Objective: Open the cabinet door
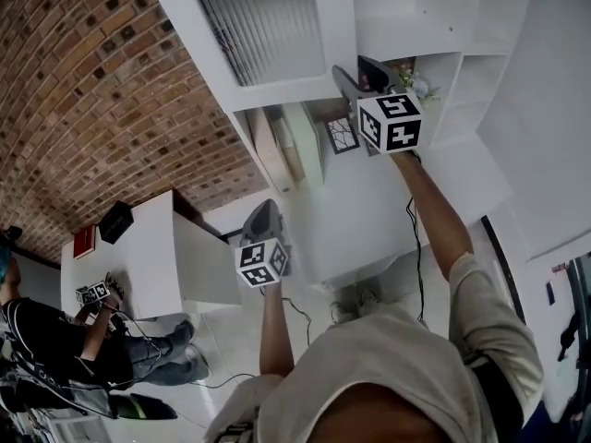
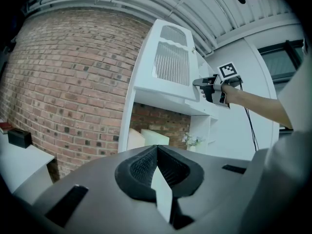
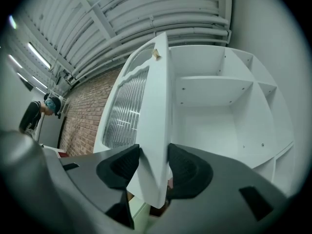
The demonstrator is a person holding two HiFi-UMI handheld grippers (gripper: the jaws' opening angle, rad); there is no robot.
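The white cabinet door [image 1: 268, 26], with a ribbed glass panel, stands partly swung out from the tall white cabinet. My right gripper [image 1: 358, 70] is raised to its free edge. In the right gripper view the door edge [image 3: 155, 121] runs between the two pads, which press on it from both sides at my right gripper [image 3: 153, 167]. Bare white shelves [image 3: 214, 89] show behind the door. My left gripper [image 1: 263, 218] hangs lower, away from the cabinet, with its pads together and nothing held [image 2: 157, 152]. From the left gripper view, the right gripper [image 2: 201, 84] is on the door [image 2: 170, 65].
A brick wall [image 1: 92, 90] runs to the left of the cabinet. The lower shelf holds a small framed picture [image 1: 342, 135] and a vase of flowers [image 1: 417, 83]. A white table [image 1: 152, 266] with a black box [image 1: 115, 221] stands at left, a seated person [image 1: 55, 340] beside it.
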